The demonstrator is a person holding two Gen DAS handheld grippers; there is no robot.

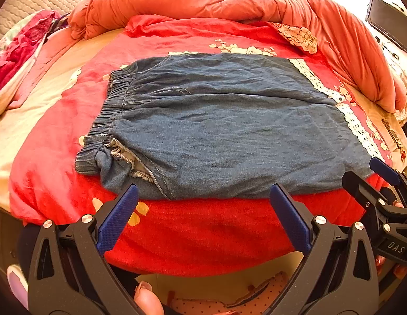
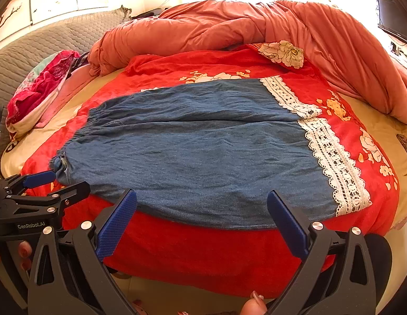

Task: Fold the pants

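Left gripper (image 1: pixel 203 194): blue-padded fingers (image 1: pixel 116 218) spread wide, nothing held between them; tips poised just short of the near edge of the pants, apart from the cloth. The same gripper is seen at the left margin of the right wrist view (image 2: pixel 56 181), its fingers parted, close to the waistband corner.

Right gripper (image 2: pixel 202 199): blue-padded fingers (image 2: pixel 288 225) spread wide, nothing held; tips level with the near edge of the pants. Whether the cloth is touched cannot be told. It is seen again at the right margin of the left wrist view (image 1: pixel 360 173), beside the hem corner.

Pants (image 1: pixel 224 126): blue denim, laid flat across the blanket, one leg lying alongside the other. A gathered elastic waistband (image 1: pixel 109 115) is turned to the left, with a bunched corner and exposed inner seam at its near end. White lace trim (image 2: pixel 334 157) runs along the hems at the right.

Blanket (image 1: pixel 193 233): red, printed with pale flowers, spread over the bed beneath the pants and hanging over the near edge.

Quilt (image 2: pixel 229 26): salmon-coloured, heaped along the far and right sides of the bed.

Pink cloth bundle (image 2: pixel 38 92): placed at the far left, well apart from the pants.

Dark screen (image 1: pixel 389 23): positioned at the upper right, beyond the bed.
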